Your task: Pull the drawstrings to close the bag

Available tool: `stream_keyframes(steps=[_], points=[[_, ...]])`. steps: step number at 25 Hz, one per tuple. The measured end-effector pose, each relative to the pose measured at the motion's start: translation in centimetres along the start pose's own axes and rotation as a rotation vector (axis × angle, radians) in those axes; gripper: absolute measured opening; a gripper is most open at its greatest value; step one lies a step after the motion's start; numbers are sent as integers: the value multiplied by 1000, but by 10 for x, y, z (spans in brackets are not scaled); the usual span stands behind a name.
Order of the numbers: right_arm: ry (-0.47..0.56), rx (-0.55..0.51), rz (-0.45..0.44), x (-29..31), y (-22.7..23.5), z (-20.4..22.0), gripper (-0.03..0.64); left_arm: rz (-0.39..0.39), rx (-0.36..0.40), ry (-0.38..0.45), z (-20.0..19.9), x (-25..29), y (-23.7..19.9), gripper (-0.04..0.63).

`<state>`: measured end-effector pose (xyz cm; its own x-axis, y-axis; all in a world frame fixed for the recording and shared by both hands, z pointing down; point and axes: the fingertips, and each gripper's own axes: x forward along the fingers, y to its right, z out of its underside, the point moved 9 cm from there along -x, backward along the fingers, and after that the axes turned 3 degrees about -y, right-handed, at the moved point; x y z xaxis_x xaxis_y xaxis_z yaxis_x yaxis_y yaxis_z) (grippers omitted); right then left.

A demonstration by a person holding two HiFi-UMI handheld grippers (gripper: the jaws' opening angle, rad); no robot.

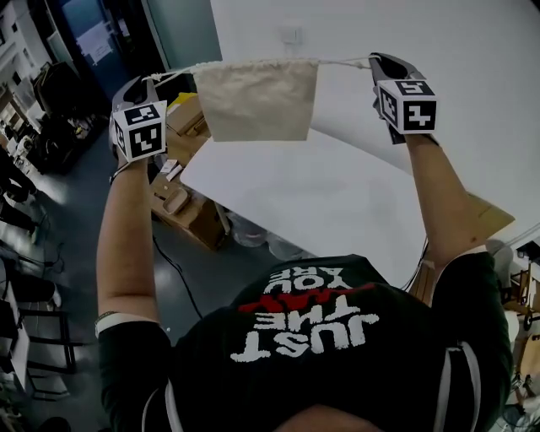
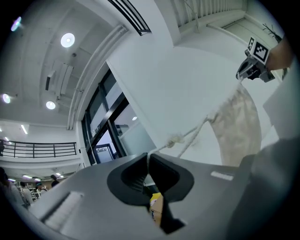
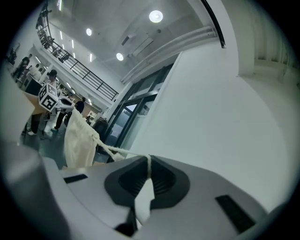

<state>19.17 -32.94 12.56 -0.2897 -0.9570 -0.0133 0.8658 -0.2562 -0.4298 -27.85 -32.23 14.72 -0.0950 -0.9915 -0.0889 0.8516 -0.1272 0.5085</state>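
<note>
A cream cloth bag (image 1: 257, 99) hangs in the air between my two grippers, above the white table (image 1: 337, 194). Its top edge is gathered along the drawstring. My left gripper (image 1: 150, 82) is shut on the left drawstring (image 1: 173, 73), which runs taut to the bag. My right gripper (image 1: 374, 61) is shut on the right drawstring (image 1: 344, 62). The left gripper view has the knotted cord (image 2: 177, 139) leaving the closed jaws toward the bag (image 2: 239, 124), with the other gripper (image 2: 255, 65) beyond. In the right gripper view the cord (image 3: 117, 151) runs from the jaws to the bag (image 3: 78, 140).
Cardboard boxes (image 1: 190, 207) stand on the floor left of the table, beside clear containers (image 1: 261, 236). Chairs and desks (image 1: 34, 110) line the far left. A white wall (image 1: 405, 25) rises behind the table.
</note>
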Motion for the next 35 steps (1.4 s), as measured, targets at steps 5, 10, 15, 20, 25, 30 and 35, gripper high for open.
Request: stream_keyframes(steps=[5, 10, 15, 20, 25, 30, 35], points=[[14, 15, 11, -3, 1, -9, 6, -8, -6, 5, -2, -3, -5, 11], [19, 37, 15, -5, 6, -7, 6, -6, -15, 9, -5, -2, -3, 11], [20, 51, 24, -8, 7, -9, 6, -16, -31, 5, -6, -6, -10, 11], [4, 105, 46, -10, 23, -5, 6, -23, -74, -14, -3, -6, -23, 11], [-4, 140, 68, -13, 37, 8, 6, -22, -103, -39, 6, -5, -30, 11], [1, 133, 71, -16, 36, 12, 6, -23, -110, -40, 11, -8, -30, 11], [9, 139, 67, -13, 38, 13, 6, -19, -118, -46, 8, -7, -30, 11]])
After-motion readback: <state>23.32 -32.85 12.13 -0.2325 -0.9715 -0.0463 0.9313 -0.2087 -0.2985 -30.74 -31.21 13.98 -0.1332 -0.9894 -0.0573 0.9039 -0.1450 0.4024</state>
